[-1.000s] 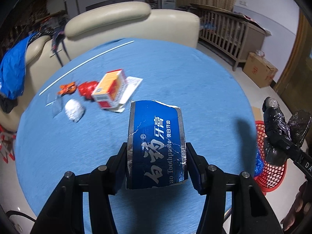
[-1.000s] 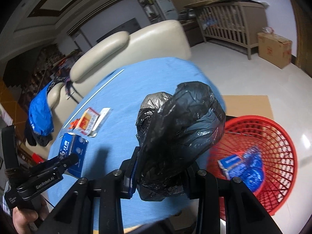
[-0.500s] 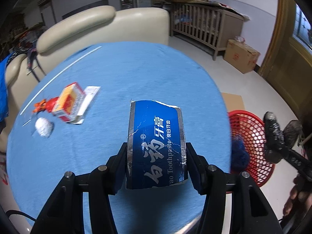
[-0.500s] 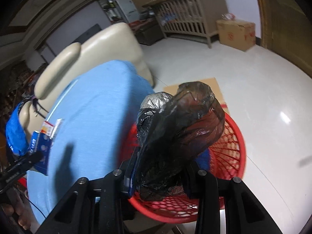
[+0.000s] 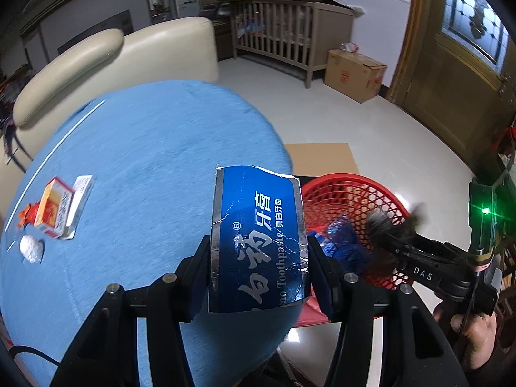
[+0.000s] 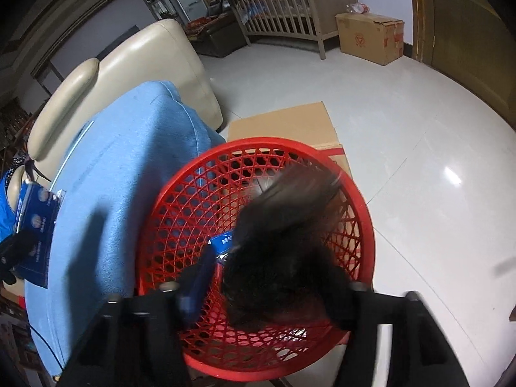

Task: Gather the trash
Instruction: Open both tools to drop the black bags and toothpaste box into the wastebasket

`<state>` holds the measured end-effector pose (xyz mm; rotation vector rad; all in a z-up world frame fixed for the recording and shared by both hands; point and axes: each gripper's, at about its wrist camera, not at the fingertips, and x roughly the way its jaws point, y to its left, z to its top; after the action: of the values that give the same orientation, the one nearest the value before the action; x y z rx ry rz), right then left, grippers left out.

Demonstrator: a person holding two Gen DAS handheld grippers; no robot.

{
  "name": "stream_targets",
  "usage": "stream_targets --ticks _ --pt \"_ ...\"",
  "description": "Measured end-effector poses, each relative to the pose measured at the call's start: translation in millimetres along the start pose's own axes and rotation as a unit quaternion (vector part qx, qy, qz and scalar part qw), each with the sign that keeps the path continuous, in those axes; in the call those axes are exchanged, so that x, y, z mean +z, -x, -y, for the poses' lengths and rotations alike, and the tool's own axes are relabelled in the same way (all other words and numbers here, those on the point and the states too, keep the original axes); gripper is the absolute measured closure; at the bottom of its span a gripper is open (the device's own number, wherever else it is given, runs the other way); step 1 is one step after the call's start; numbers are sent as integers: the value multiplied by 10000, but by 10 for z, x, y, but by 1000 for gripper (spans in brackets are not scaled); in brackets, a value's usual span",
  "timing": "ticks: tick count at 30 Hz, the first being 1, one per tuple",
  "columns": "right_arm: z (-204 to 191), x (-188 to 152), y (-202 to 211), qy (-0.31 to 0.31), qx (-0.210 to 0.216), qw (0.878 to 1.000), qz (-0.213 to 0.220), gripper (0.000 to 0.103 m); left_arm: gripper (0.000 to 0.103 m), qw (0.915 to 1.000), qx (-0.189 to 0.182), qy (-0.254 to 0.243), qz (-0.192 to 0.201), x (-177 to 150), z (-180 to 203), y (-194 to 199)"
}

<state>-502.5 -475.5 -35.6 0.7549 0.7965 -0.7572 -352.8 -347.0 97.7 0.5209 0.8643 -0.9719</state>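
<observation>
My left gripper [image 5: 259, 253] is shut on a blue toothpaste box [image 5: 258, 222], held upright over the right edge of the blue table [image 5: 145, 148]. The box also shows at the left of the right wrist view [image 6: 35, 225]. My right gripper [image 6: 267, 290] hangs over the red mesh basket [image 6: 180, 200] on the floor, and its jaws are opening. The black plastic bag [image 6: 283, 242] is a blur between them, with a gap to the left pad, slipping down into the basket. A blue packet [image 6: 222, 242] lies in the basket. The basket [image 5: 348, 187] shows just right of the box.
On the table's left lie an orange-and-white carton [image 5: 53, 206], a white crumpled ball [image 5: 30, 246], a red wrapper [image 5: 25, 216] and a leaflet [image 5: 80, 190]. A cream sofa [image 5: 113, 58] stands behind. Flat cardboard [image 6: 283, 125] lies under the basket; a cardboard box [image 5: 354, 74] stands by the crib.
Both hands have swung right, from over the table toward the basket. The right gripper has come down over the basket, its jaws have spread, and the black bag is dropping out.
</observation>
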Motion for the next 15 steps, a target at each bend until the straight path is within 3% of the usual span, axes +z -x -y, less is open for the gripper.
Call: stream_targets --ticks 7,15 --pt "262 84 301 -653 98 9965 514 36 45 9996 -154 -241 -75 100 265 -109" --pt "451 210 673 -946 138 9901 1030 36 45 9967 -429 -625 -286 134 683 -346"
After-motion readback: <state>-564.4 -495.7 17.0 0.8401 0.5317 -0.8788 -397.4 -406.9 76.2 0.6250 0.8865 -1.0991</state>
